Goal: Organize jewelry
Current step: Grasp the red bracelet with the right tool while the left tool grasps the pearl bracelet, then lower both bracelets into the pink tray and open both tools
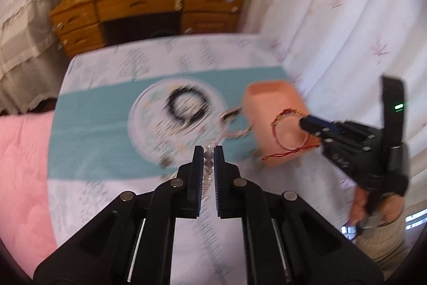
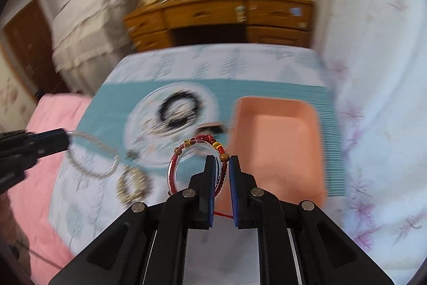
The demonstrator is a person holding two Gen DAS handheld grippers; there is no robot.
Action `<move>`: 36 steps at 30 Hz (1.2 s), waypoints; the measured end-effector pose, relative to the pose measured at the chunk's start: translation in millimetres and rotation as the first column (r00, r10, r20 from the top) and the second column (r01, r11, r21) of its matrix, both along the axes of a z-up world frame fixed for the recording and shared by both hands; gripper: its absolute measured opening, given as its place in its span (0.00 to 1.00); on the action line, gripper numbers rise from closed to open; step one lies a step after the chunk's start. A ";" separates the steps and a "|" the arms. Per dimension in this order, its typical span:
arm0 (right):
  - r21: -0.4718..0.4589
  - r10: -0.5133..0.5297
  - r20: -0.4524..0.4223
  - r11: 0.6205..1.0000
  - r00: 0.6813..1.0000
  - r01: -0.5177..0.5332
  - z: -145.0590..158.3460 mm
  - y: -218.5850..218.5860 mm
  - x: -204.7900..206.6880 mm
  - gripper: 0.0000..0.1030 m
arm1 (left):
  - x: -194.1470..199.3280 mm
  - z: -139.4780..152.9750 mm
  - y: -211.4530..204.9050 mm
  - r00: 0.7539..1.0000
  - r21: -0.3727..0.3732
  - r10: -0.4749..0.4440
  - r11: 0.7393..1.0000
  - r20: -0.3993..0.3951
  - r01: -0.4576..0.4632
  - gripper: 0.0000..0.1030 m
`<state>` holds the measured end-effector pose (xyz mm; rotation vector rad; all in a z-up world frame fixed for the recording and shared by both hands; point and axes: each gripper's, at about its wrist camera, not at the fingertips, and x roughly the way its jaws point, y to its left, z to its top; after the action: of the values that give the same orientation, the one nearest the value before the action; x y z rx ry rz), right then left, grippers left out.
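My left gripper [image 1: 209, 151] is shut on a clear beaded bracelet [image 1: 207, 164]; in the right wrist view it [image 2: 68, 138] holds that pale bead loop [image 2: 90, 159] hanging over the table's left side. My right gripper [image 2: 222, 159] is shut on a red cord bracelet [image 2: 197, 151] with gold and brown beads, just left of the peach tray [image 2: 280, 146]. In the left wrist view the right gripper [image 1: 303, 122] holds the red bracelet [image 1: 288, 130] in front of the tray [image 1: 269, 95]. A round glass plate [image 1: 149, 124] holds a black bead bracelet [image 1: 186, 106].
A silver ring-shaped piece [image 1: 232, 122] lies between plate and tray. A gold and dark bracelet [image 2: 133, 183] lies on the white cloth. A teal runner [image 2: 112, 108] crosses the table. A pink blanket [image 1: 24, 164] lies left, a white curtain [image 1: 347, 31] right, a wooden desk [image 1: 149, 10] behind.
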<state>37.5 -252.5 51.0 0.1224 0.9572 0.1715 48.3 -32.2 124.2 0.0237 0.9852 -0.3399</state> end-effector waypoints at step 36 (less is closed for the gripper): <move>0.001 -0.215 -0.069 0.976 0.974 0.216 -41.8 -67.2 -36.9 0.43 | 49.4 -87.0 -163.3 0.982 0.024 -0.180 0.983 -0.061 0.181 0.55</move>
<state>0.7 -319.7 9.2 0.2400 1.0040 -0.0289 97.6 -195.6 37.1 0.1315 1.0493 -0.4947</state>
